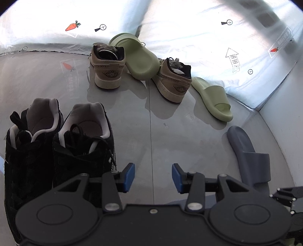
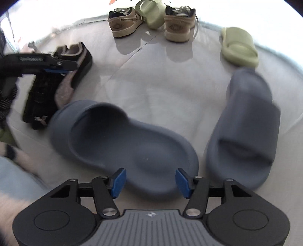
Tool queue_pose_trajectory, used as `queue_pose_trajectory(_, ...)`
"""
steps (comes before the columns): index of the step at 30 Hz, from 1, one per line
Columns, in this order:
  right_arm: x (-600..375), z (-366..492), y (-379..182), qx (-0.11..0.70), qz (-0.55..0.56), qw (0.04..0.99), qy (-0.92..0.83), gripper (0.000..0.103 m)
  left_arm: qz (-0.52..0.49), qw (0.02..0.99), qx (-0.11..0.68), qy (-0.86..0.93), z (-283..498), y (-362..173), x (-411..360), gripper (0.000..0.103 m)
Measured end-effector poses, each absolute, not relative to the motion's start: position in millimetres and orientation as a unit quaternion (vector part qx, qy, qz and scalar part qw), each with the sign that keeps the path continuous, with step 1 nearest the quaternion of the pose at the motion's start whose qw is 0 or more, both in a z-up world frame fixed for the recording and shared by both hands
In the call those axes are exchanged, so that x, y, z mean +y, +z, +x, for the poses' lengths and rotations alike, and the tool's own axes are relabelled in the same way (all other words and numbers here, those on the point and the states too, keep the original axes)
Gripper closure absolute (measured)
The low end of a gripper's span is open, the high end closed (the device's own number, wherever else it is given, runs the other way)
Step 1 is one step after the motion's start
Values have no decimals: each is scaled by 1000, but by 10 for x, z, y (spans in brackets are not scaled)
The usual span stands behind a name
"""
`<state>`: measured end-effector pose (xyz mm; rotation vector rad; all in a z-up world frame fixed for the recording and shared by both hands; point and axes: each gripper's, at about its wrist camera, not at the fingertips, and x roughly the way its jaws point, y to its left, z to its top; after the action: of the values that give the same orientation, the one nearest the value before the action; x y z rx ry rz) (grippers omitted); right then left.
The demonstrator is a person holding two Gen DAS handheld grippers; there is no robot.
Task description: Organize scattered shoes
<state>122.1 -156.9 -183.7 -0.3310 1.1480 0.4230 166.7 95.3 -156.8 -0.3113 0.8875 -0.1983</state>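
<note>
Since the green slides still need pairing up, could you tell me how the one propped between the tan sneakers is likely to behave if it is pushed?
The green slide leans tilted between the two tan sneakers, so a nudge would probably topple it flat. It looks like thick moulded foam, so likely light and fairly stiff. On the glossy floor it may skid rather than stay put.

Right wrist view: one slide (image 2: 123, 143) lies straight ahead of the jaws, heel end between them; second slide (image 2: 244, 128) just right of it. Black sneakers (image 2: 56, 85) far left. Beyond, two tan sneakers (image 2: 125, 20) (image 2: 179, 24) flank a tilted slide (image 2: 151, 13); another slide (image 2: 238, 47) right.
</note>
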Motion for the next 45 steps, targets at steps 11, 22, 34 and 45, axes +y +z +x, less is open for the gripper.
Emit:
queue_pose_trajectory(11, -1424, 1891, -1950, 476, -89, 861, 156, 42, -155, 896, 407, -81, 1593, -1482, 1031, 59)
queue_pose_trajectory(22, -2078, 1519, -2063, 536, 232, 807, 94, 37, -163, 900, 394, -95, 1538, -1445, 1034, 59)
queue_pose_trajectory(34, -1682, 2073, -2192, 526, 219, 807, 158, 33, -167, 910, 370, -81, 1345, -1361, 1194, 59)
queue_pose_trajectory(45, -917, 2346, -2207, 521, 124, 813, 229, 34, -180, 911, 368, -51, 1267, -1387, 1339, 59)
